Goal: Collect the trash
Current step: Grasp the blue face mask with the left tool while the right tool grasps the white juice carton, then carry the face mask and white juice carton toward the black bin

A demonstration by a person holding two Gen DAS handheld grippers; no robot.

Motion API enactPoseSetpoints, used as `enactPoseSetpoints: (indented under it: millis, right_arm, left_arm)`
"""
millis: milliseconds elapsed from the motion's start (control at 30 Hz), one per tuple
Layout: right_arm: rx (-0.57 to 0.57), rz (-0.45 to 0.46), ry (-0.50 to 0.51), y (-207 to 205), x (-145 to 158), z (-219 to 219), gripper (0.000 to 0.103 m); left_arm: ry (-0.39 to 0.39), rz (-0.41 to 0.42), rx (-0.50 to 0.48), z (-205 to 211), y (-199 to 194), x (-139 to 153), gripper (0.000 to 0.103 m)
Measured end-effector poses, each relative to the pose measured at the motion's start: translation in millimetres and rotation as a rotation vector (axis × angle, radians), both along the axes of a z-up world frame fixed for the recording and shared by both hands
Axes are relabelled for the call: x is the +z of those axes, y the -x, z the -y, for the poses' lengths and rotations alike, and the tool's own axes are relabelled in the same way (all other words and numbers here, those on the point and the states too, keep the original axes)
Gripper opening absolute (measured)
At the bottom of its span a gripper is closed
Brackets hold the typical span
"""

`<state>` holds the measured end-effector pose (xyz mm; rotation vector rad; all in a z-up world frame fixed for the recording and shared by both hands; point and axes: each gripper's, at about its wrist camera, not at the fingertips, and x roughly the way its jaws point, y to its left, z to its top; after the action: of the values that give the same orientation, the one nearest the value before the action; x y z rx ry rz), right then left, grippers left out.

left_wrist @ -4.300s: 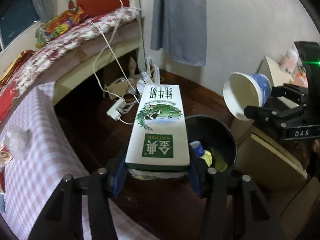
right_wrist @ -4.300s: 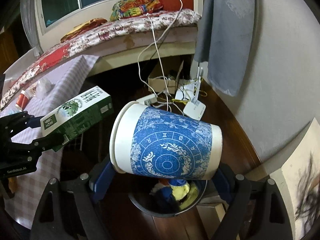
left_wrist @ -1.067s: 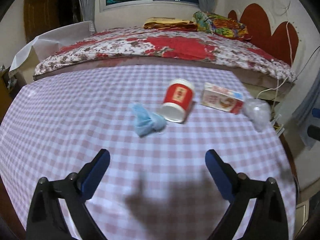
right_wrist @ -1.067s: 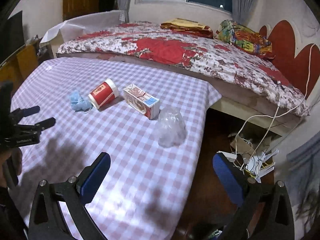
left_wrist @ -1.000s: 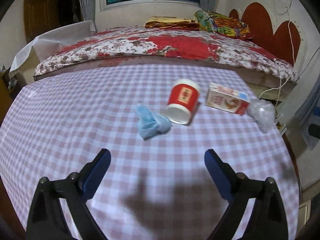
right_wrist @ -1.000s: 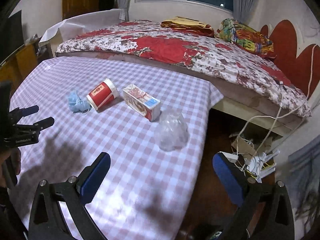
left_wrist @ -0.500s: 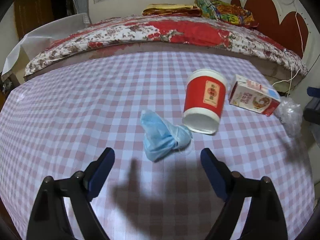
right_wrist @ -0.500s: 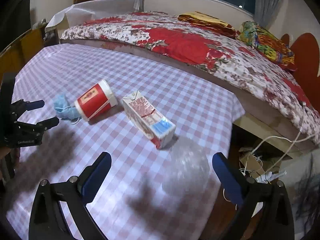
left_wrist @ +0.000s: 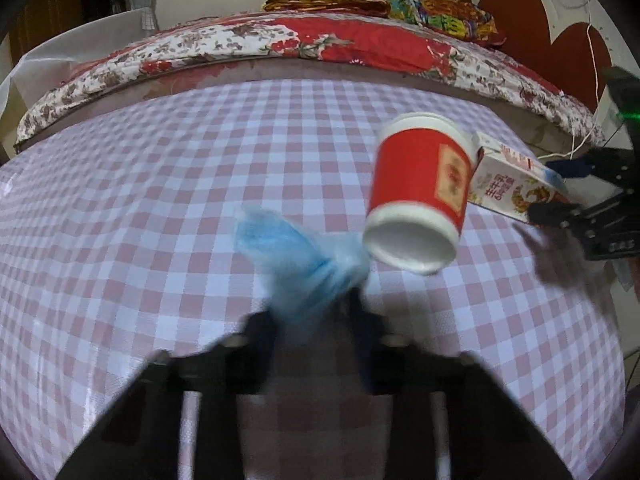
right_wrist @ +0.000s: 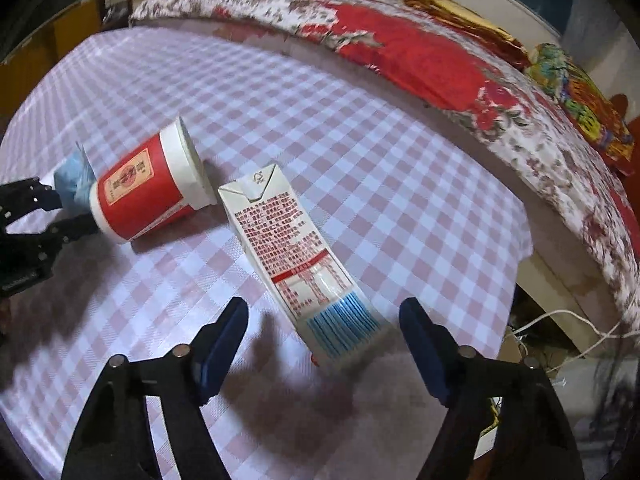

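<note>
In the left wrist view the left claw (left_wrist: 316, 320) at lower centre is closing on the crumpled blue face mask (left_wrist: 300, 264), pinching its near end so the soft wad can be lifted clear of the tipped red paper cup (left_wrist: 420, 196) just to its right on the checked tabletop (left_wrist: 160, 200). In the right wrist view the right claw (right_wrist: 324, 336) has its jaws closing but not yet touching, straddling the near blue-striped end of the milk carton (right_wrist: 296, 252) that lies flat in mid-frame, probably lined up across its narrow width for a firm hold
</note>
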<state>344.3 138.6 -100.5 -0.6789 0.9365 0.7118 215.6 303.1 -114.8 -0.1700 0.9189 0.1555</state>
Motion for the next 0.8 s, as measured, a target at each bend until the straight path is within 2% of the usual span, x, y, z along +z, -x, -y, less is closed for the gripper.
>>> enactPoseSetpoints:
  millis: [33, 100, 167, 433, 800]
  right_arm:
    - [0.003, -0.008, 0.011, -0.8, -2.7, -1.7, 0.074]
    - [0.014, -0.035, 0.007, -0.5, -5.3, -2.7, 0.047]
    - [0.011, -0.06, -0.018, 3.4, -2.0, -2.8, 0.04]
    - [0.014, -0.048, -0.087, 35.3, 16.6, 0.5, 0.039]
    - [-0.05, -0.046, -0.172, 70.0, 36.0, 33.2, 0.039]
  left_arm:
    - [0.01, 0.005, 0.002, -0.7, 1.0, 0.3, 0.018]
    - [0.024, 0.01, 0.006, -1.9, 2.6, 0.7, 0.017]
    - [0.033, 0.018, 0.008, -2.6, 4.0, 2.2, 0.015]
    - [0.058, 0.071, 0.037, -2.8, 27.0, 16.9, 0.013]
    - [0.062, 0.106, 0.063, 6.0, 59.0, 31.8, 0.013]
